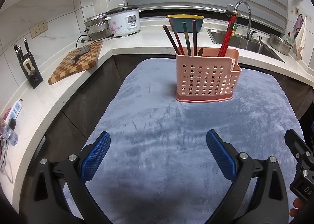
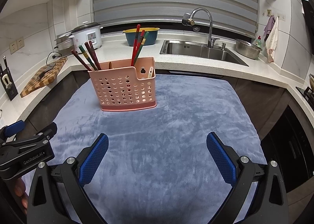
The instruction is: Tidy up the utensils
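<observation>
A pink perforated utensil holder (image 1: 206,78) (image 2: 123,88) stands upright on a blue-grey cloth (image 1: 166,145) (image 2: 176,125). Several dark chopsticks (image 1: 178,37) (image 2: 88,55) lean in its left section, red ones (image 1: 227,35) (image 2: 137,45) in the right. A pale spoon handle (image 2: 150,72) sits in the small side pocket. My left gripper (image 1: 158,151) hovers open above the near cloth, nothing between its blue pads. My right gripper (image 2: 157,153) is likewise open and empty, well short of the holder. Each view catches the other gripper's body at its edge.
A white counter wraps around, with a checkered cutting board (image 1: 78,62) (image 2: 43,76), knife block (image 1: 29,68), rice cooker (image 1: 125,20) (image 2: 88,35), blue-yellow bowl (image 1: 185,22) (image 2: 141,35), sink (image 2: 202,51) with faucet (image 2: 204,21), and metal bowl (image 2: 248,48). Dark cabinets flank the cloth.
</observation>
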Available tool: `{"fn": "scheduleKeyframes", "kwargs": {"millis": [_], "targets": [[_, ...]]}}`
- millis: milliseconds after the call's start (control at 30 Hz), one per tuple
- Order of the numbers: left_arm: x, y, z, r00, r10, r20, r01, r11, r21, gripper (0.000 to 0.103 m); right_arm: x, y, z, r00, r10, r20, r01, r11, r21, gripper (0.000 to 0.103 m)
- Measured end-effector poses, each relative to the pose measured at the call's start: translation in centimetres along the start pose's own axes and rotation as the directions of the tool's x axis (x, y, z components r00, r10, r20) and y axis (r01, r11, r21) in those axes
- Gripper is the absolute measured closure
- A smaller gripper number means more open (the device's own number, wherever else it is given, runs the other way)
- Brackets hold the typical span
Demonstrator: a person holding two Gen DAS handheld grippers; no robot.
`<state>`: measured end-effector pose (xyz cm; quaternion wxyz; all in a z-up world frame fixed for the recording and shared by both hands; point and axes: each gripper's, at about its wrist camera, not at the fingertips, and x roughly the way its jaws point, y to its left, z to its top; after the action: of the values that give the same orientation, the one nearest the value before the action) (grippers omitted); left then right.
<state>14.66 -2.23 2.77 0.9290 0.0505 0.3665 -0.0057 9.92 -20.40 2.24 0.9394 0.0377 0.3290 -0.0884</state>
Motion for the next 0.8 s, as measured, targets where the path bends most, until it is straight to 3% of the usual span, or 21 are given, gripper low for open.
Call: {"fn": "scheduleKeyframes", "kwargs": {"millis": [800], "targets": [[0.06,-0.06,0.31,1.0,0.003,0.0,-0.003,1.0,0.004,0.009,0.02,0.68,0.57,1.0,0.001,-0.001,-0.001,1.0,-0.003,0.007]]}}
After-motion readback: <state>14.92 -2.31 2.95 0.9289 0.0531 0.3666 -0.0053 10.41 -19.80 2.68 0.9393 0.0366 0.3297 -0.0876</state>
